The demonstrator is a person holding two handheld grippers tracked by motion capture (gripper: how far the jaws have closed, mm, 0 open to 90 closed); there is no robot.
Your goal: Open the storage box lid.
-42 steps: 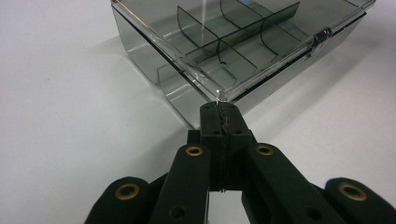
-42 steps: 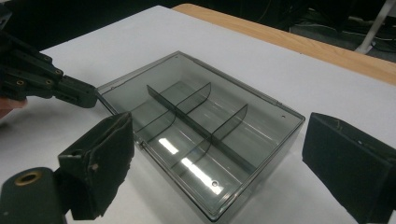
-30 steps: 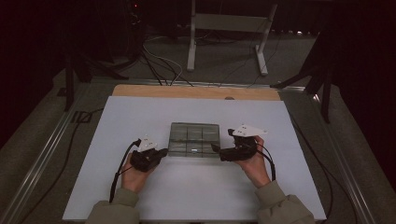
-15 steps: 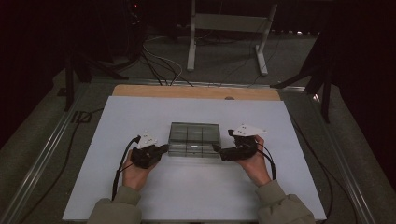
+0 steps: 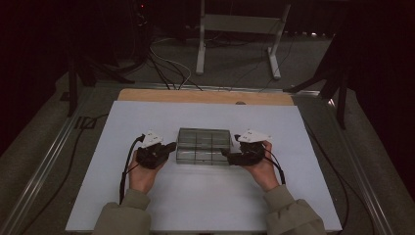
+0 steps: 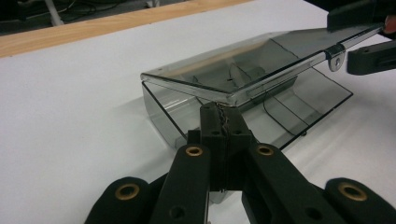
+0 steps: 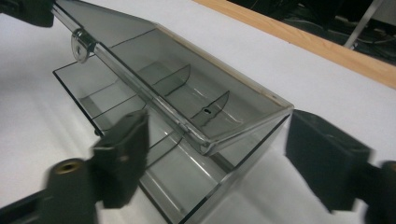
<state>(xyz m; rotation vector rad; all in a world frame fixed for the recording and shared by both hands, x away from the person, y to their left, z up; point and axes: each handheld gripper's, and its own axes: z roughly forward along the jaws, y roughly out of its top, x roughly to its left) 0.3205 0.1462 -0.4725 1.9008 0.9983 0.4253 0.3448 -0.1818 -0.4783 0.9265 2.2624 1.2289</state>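
Clear smoky plastic compartment box (image 5: 203, 145), lid (image 6: 243, 65) raised ajar along its front edge, lay centre frame on white desk (image 5: 147, 117).

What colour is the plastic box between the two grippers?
The box is a transparent smoky grey, with clear dividers inside; the left gripper view shows it best.

Olive sleeves (image 5: 122, 215), black hand-held gripper (image 6: 219, 123), brass rivets, trailing cable

My black grippers with brass-coloured screws (image 6: 194, 150), smoky grey see-through box (image 5: 203, 145) with silver latch (image 6: 335, 56), plain white tabletop (image 5: 195, 200) with light wood edge (image 5: 205, 96), olive sleeves (image 5: 122, 218).
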